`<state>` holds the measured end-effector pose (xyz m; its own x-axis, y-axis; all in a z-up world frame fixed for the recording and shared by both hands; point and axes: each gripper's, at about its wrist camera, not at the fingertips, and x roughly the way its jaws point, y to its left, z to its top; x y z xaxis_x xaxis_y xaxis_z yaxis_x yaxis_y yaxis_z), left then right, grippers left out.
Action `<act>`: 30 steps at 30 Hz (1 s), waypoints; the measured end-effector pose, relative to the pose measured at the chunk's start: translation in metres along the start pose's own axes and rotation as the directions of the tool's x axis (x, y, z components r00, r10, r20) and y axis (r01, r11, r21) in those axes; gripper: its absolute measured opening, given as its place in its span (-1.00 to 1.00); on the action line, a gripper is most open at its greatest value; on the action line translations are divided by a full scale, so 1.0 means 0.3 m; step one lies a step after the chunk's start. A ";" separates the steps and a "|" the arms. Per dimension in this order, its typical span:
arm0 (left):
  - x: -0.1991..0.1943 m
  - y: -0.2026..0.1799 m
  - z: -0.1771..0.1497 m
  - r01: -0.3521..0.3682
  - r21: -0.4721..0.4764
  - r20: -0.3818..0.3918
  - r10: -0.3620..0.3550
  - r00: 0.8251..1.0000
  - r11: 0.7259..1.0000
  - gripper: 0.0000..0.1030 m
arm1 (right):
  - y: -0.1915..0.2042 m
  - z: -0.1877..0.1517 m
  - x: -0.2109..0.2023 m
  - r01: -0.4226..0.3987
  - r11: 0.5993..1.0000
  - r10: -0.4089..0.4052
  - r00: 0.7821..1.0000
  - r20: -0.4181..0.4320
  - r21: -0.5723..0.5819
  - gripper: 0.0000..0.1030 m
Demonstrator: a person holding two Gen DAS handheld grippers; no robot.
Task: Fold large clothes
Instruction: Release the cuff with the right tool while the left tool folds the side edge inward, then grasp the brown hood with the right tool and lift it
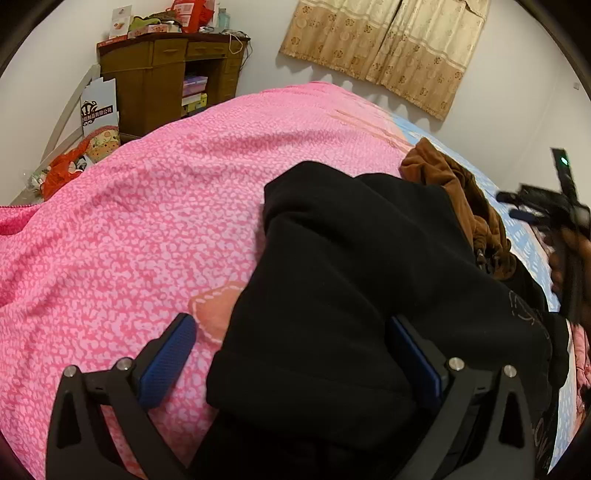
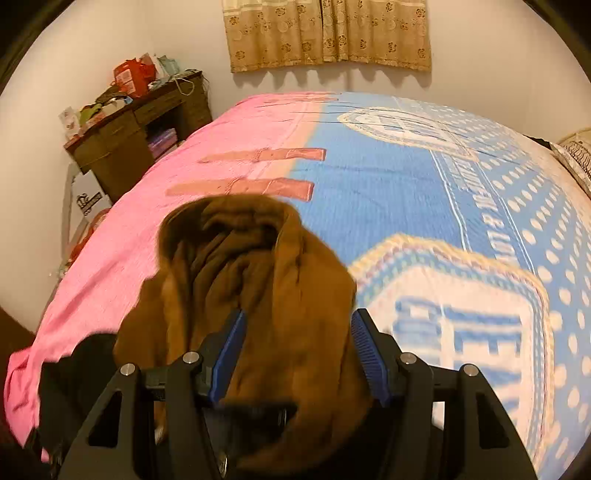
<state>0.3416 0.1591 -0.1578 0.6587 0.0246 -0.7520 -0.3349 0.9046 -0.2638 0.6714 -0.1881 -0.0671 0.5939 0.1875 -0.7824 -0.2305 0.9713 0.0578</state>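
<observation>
A large black garment with a brown fleece lining lies on the bed. In the left wrist view its black sleeve (image 1: 354, 280) runs between the wide-apart blue pads of my left gripper (image 1: 295, 358), which is open around it. The brown lining (image 1: 458, 199) shows beyond it. In the right wrist view the bunched brown lining (image 2: 258, 280) lies between the pads of my right gripper (image 2: 299, 350), which stand apart around the fabric without clamping it. The black shell (image 2: 85, 365) shows at lower left. The right gripper appears at the right edge of the left wrist view (image 1: 546, 206).
The bed cover is pink (image 1: 147, 206) on one half and blue with white dots (image 2: 406, 177) on the other. A brown wooden desk (image 1: 162, 77) piled with boxes stands by the far wall. Beige curtains (image 2: 328, 33) hang behind the bed. A pillow (image 2: 576, 155) lies at far right.
</observation>
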 end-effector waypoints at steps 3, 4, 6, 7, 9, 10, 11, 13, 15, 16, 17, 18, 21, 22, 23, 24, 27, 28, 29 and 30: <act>0.000 -0.001 0.000 -0.004 0.002 0.001 0.004 1.000 1.000 1.00 | 0.014 0.053 0.057 0.016 1.000 -0.016 1.000 -0.008 -0.011 0.17; -0.002 0.002 0.001 -0.003 0.002 0.001 0.003 1.000 1.000 1.00 | 0.019 0.063 0.070 0.022 1.000 -0.022 1.000 -0.011 -0.017 0.17; -0.001 0.001 0.000 -0.004 0.002 0.002 0.004 1.000 1.000 1.00 | 0.034 0.090 0.107 0.039 0.998 -0.040 0.999 -0.018 -0.039 0.17; -0.002 0.003 0.001 -0.004 0.003 0.001 0.004 1.000 1.000 1.00 | 0.039 0.102 0.120 0.043 0.998 -0.044 0.999 -0.021 -0.043 0.17; -0.004 0.007 0.002 -0.003 0.002 0.003 0.003 1.000 1.000 1.00 | 0.047 0.121 0.153 0.042 0.998 -0.044 0.999 -0.031 -0.044 0.17; -0.005 0.008 0.001 -0.003 0.002 0.003 0.003 1.000 1.000 1.00 | 0.049 0.124 0.167 0.047 0.998 -0.049 0.998 -0.031 -0.045 0.17; -0.006 0.008 0.002 -0.003 0.001 0.004 0.003 1.000 1.000 1.00 | 0.053 0.128 0.186 0.062 0.997 -0.064 0.997 -0.035 -0.051 0.17; -0.006 0.009 0.002 -0.002 0.001 0.004 0.002 1.000 1.000 1.00 | 0.059 0.134 0.214 0.085 0.994 -0.087 0.996 -0.034 -0.065 0.17; -0.005 0.008 0.002 -0.003 0.001 0.004 0.003 1.000 1.000 1.00 | 0.066 0.137 0.241 0.097 0.992 -0.100 0.994 -0.037 -0.085 0.17; -0.005 0.008 0.002 -0.003 0.001 0.004 0.003 1.000 1.000 1.00 | 0.068 0.139 0.249 0.103 0.990 -0.107 0.993 -0.039 -0.091 0.16; -0.005 0.008 0.002 -0.003 0.001 0.004 0.003 1.000 1.000 1.00 | 0.070 0.141 0.257 0.115 0.988 -0.119 0.992 -0.034 -0.101 0.16; -0.005 0.008 0.002 -0.003 0.001 0.004 0.003 1.000 1.000 1.00 | 0.070 0.144 0.263 0.123 0.987 -0.127 0.991 -0.030 -0.107 0.03; -0.005 0.008 0.002 -0.003 0.001 0.003 0.003 1.000 1.000 1.00 | 0.078 0.146 0.275 0.126 0.983 -0.134 0.990 -0.048 -0.134 -0.86; -0.005 0.009 0.002 -0.002 0.001 0.003 0.002 1.000 1.000 1.00 | 0.082 0.146 0.267 0.123 0.982 -0.130 0.991 -0.038 -0.141 -0.86; -0.005 0.009 0.001 -0.002 0.001 0.003 0.002 1.000 1.000 1.00 | 0.095 0.138 0.244 0.115 0.981 -0.120 0.993 -0.020 -0.158 -0.87; -0.006 0.008 0.002 -0.001 0.000 0.003 0.001 1.000 1.000 1.00 | 0.114 0.128 0.214 0.118 0.975 -0.119 0.993 0.006 -0.189 -0.87; -0.009 0.009 0.003 0.001 -0.002 0.004 -0.001 1.000 1.000 1.00 | 0.142 0.098 0.082 0.111 0.967 -0.094 0.992 0.083 -0.228 -0.88; -0.010 0.008 0.004 0.002 -0.003 0.004 -0.002 1.000 1.000 1.00 | 0.147 0.088 0.043 0.112 0.965 -0.090 0.991 0.103 -0.237 -0.88; -0.010 0.008 0.005 0.002 -0.004 0.004 -0.002 1.000 1.000 1.00 | 0.147 0.072 -0.022 0.109 0.966 -0.078 0.988 0.134 -0.235 -0.88; -0.011 0.009 0.006 0.004 -0.004 0.004 -0.004 1.000 1.000 1.00 | 0.143 0.057 -0.083 0.095 0.969 -0.061 0.986 0.153 -0.226 -0.88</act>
<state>0.3398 0.1622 -0.1548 0.6626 0.0231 -0.7486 -0.3355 0.9028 -0.2691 0.6600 -0.1485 -0.0346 0.7177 0.1476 -0.6806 -0.3412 0.9264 -0.1590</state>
